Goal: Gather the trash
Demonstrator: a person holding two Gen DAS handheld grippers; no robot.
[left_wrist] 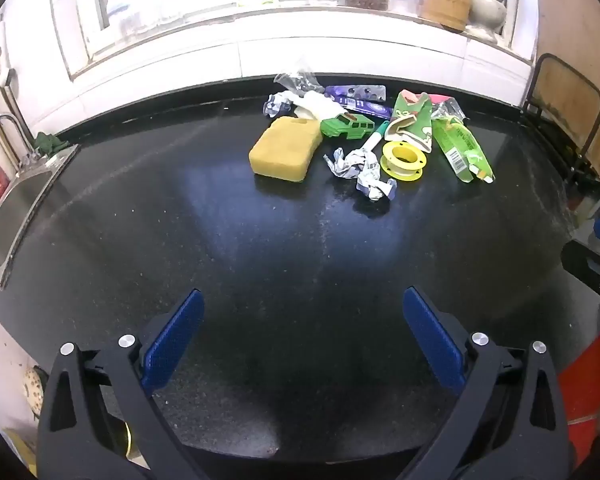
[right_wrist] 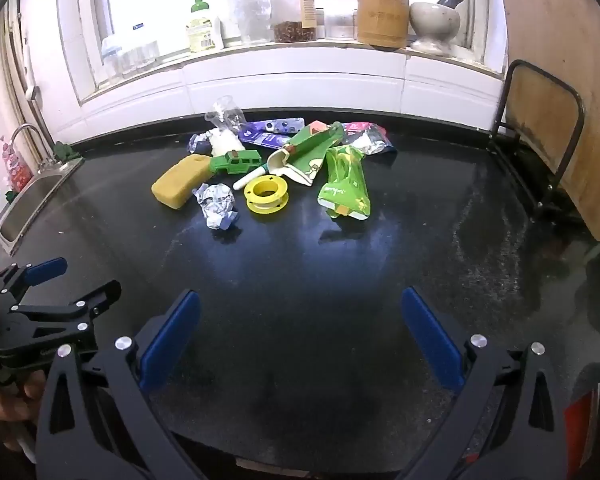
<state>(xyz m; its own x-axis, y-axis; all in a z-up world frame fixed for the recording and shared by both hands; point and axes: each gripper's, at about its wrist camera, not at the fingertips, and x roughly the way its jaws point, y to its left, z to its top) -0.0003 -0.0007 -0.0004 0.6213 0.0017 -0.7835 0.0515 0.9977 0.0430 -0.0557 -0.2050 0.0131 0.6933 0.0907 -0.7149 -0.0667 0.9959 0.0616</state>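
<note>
A pile of trash and objects lies at the back of the black counter (left_wrist: 260, 248): crumpled foil paper (left_wrist: 362, 170) (right_wrist: 217, 205), a green pouch (left_wrist: 462, 148) (right_wrist: 345, 182), a torn green carton (left_wrist: 410, 120) (right_wrist: 308, 152), purple wrappers (left_wrist: 358, 100) (right_wrist: 270, 130), a clear plastic wrapper (right_wrist: 226, 114). Among them are a yellow sponge (left_wrist: 286, 148) (right_wrist: 180, 182), a green toy car (left_wrist: 347, 125) (right_wrist: 236, 162) and a yellow spool (left_wrist: 402, 159) (right_wrist: 267, 194). My left gripper (left_wrist: 300, 304) is open and empty near the counter's front. My right gripper (right_wrist: 300, 304) is open and empty too, well short of the pile.
A steel sink (left_wrist: 14, 216) (right_wrist: 32, 200) with a tap is at the left. A wooden board in a black rack (right_wrist: 548, 144) stands at the right. Jars, a bottle and a mortar (right_wrist: 434, 20) line the windowsill. The left gripper shows at the right view's left edge (right_wrist: 40, 304).
</note>
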